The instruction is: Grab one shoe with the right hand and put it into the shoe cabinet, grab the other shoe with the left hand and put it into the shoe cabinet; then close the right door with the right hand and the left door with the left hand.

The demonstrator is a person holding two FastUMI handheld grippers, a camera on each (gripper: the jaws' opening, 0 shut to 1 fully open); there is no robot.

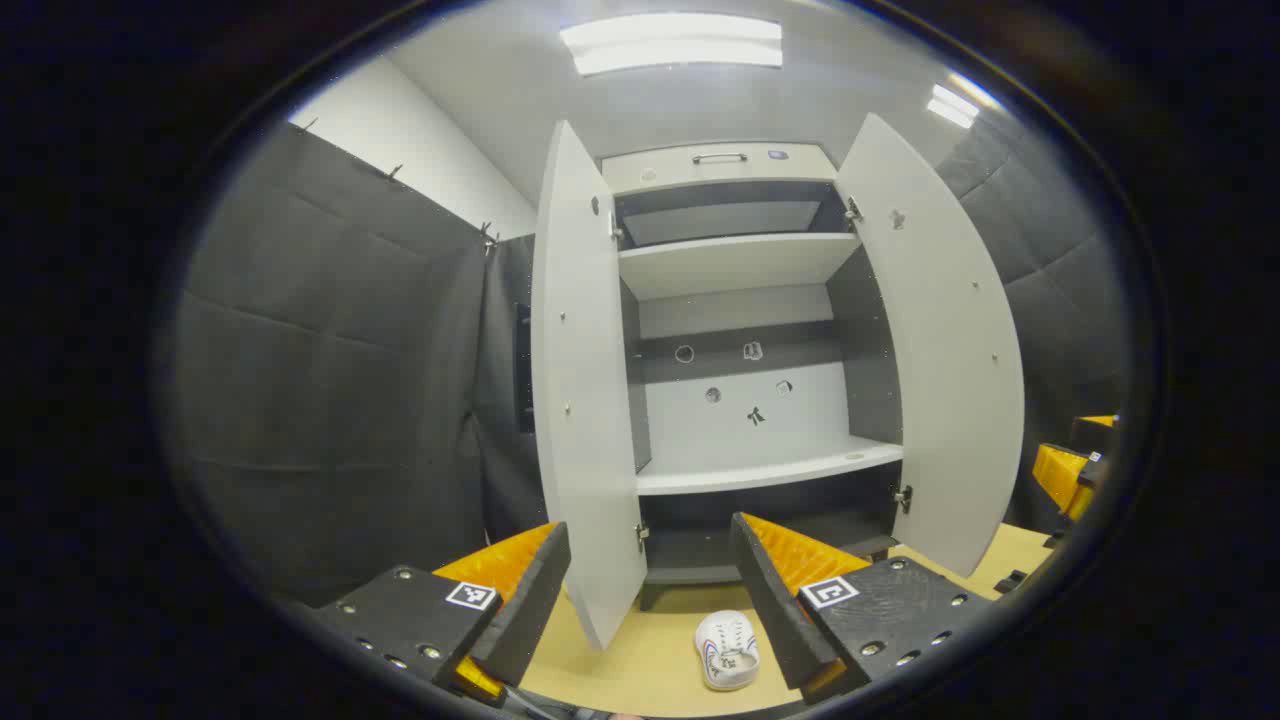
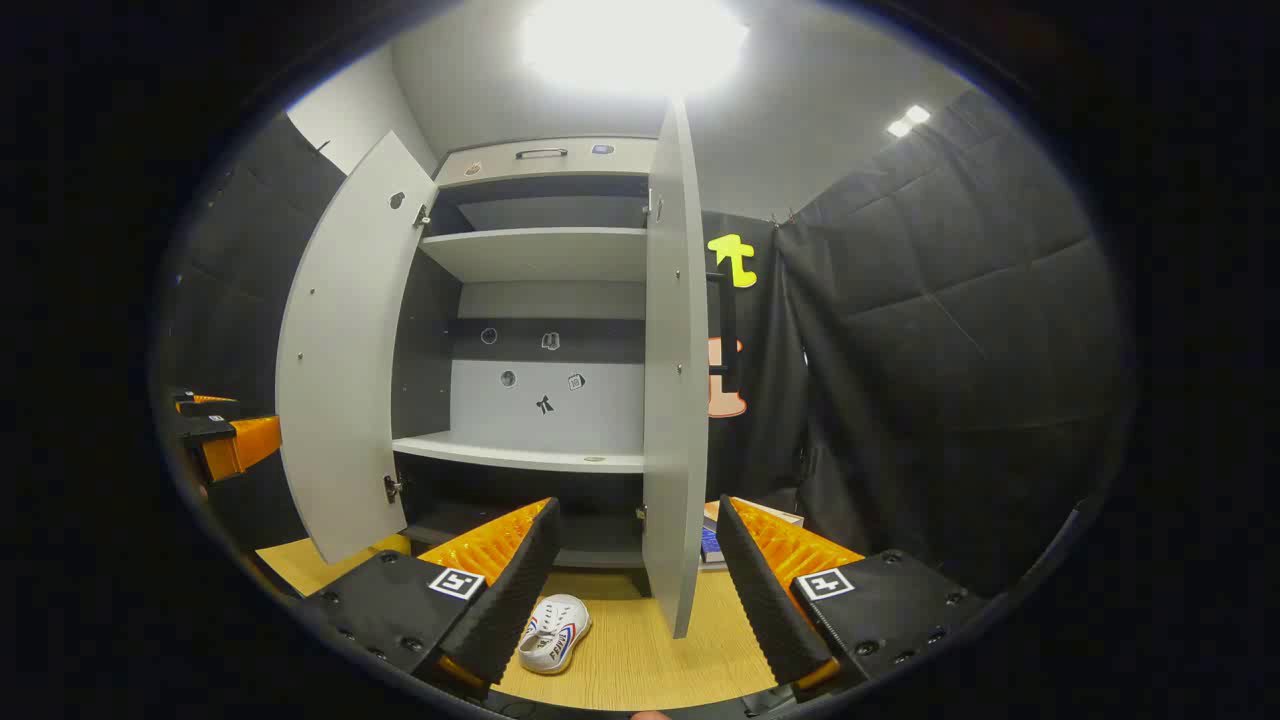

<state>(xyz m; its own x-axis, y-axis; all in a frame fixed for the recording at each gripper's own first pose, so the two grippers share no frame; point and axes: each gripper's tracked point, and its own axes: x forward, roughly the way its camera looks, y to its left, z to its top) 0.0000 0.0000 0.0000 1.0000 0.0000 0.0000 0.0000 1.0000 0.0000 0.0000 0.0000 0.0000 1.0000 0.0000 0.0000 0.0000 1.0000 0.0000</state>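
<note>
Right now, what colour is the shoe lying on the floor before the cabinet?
White with red and blue stripes on its side; the shoe shows best in the right gripper view.

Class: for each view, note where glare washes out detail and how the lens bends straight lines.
Left gripper view: ceiling lamp bright but its outline readable; both cabinet doors bow outward. Right gripper view: ceiling lamp blown to a white blotch; the left door curves, while the white shoe stays sharp.

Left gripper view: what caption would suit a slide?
Open hand-held gripper faces a shoe cabinet with both doors open, a white shoe on the floor.
</note>
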